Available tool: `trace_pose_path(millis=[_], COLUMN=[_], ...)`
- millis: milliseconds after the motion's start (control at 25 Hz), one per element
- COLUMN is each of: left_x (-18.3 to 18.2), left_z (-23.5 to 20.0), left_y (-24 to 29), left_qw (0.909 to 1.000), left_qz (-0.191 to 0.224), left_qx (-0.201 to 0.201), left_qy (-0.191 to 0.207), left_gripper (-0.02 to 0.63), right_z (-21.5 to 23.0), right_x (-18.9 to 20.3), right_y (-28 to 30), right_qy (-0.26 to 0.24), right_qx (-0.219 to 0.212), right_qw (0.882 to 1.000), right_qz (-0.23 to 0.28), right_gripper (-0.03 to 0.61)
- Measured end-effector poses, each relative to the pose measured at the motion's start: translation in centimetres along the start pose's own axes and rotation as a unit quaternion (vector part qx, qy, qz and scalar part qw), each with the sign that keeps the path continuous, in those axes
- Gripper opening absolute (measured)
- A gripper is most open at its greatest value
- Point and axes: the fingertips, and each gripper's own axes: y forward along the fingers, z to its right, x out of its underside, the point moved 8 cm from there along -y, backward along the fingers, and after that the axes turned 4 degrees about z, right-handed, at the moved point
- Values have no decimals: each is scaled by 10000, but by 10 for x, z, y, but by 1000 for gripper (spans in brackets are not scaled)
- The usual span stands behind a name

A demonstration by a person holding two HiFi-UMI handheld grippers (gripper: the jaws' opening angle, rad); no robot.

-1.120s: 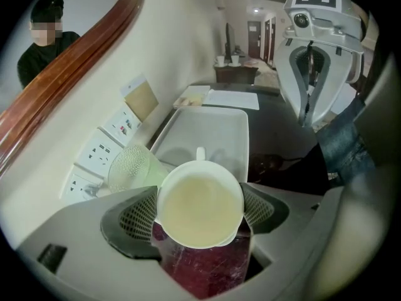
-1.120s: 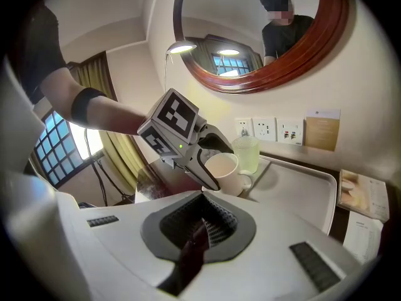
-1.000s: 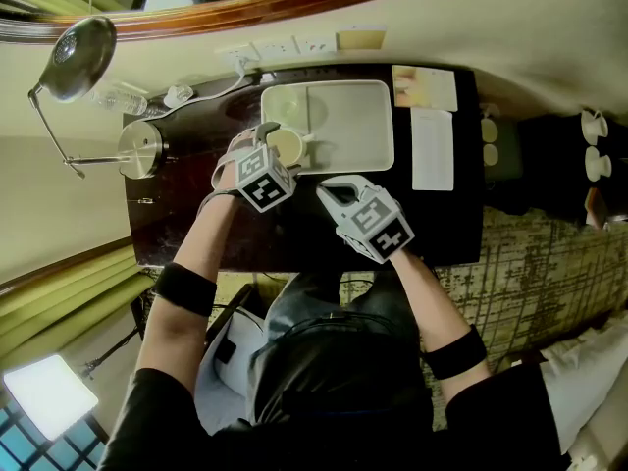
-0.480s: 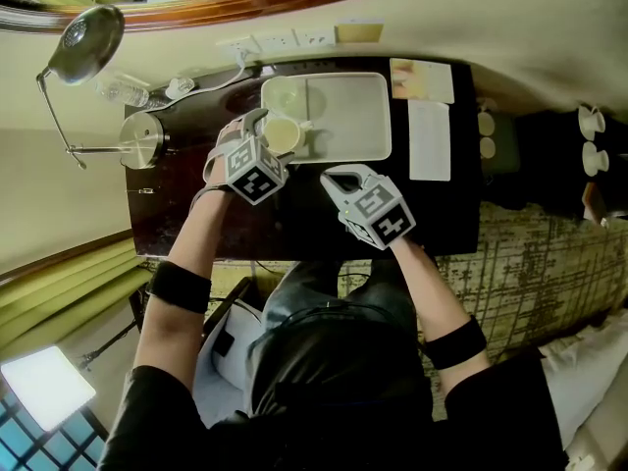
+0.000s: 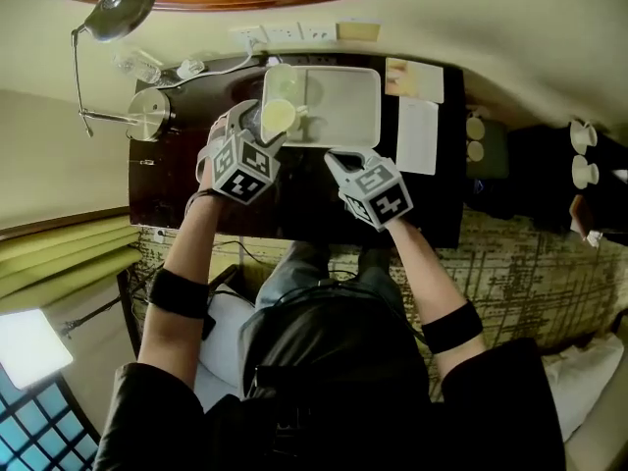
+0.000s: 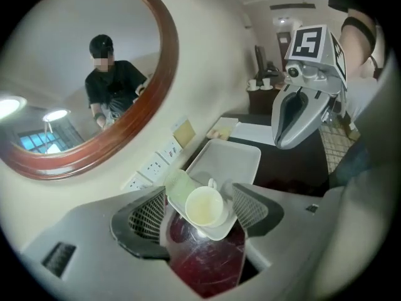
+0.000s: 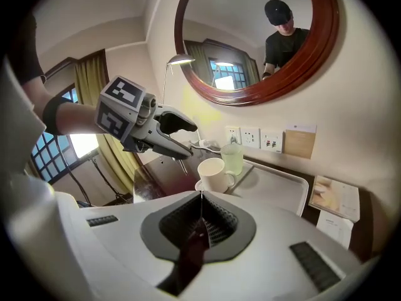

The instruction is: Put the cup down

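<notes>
A white cup (image 5: 278,116) with a handle stands on the near left corner of a white tray (image 5: 339,106), beside a pale green glass (image 5: 280,78). My left gripper (image 5: 257,126) points at the cup from just in front. In the left gripper view the cup (image 6: 203,205) shows between the mesh pads (image 6: 150,215) with a gap on each side. The jaws are closing and do not touch it. My right gripper (image 5: 339,158) hovers over the dark table right of the cup, shut and empty; in its own view the cup (image 7: 213,174) stands ahead of it.
The tray lies on a dark table (image 5: 186,194) against a wall with sockets (image 5: 285,35) and a round mirror. A lamp (image 5: 118,13) and a round metal lid (image 5: 152,130) are at the left. Papers (image 5: 417,130) lie right of the tray. More cups (image 5: 584,155) stand far right.
The left gripper has drawn back a little from the cup, which stays on the tray corner. The right gripper keeps its place and stays shut. The head view has shifted.
</notes>
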Motion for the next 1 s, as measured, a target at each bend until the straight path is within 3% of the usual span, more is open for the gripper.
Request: trace_pose_path(millis=[160,400,760,1000], left_x=[-19,-44,-48,-42], left_z=[18,49,102,122], left_y=[-26,-55,-76,-80], left_qw=[9977,9886,9679,9406], left_qz=[333,591,731,816], left_qx=[-462,-816,-677,-459], left_qy=[-355,-1117,-2307,-3265], left_gripper=[180,8,0,0], right_z=[3,16,43,51], right_x=[2,17,40,49], right_y=[-22,-61,-111,-137], right_qy=[-110,39,308,362], right_qx=[9,119,494,782], right_qw=[9999,9997,9974,9947], right_qz=[76,208,420,553], right_gripper=[6,0,0,0])
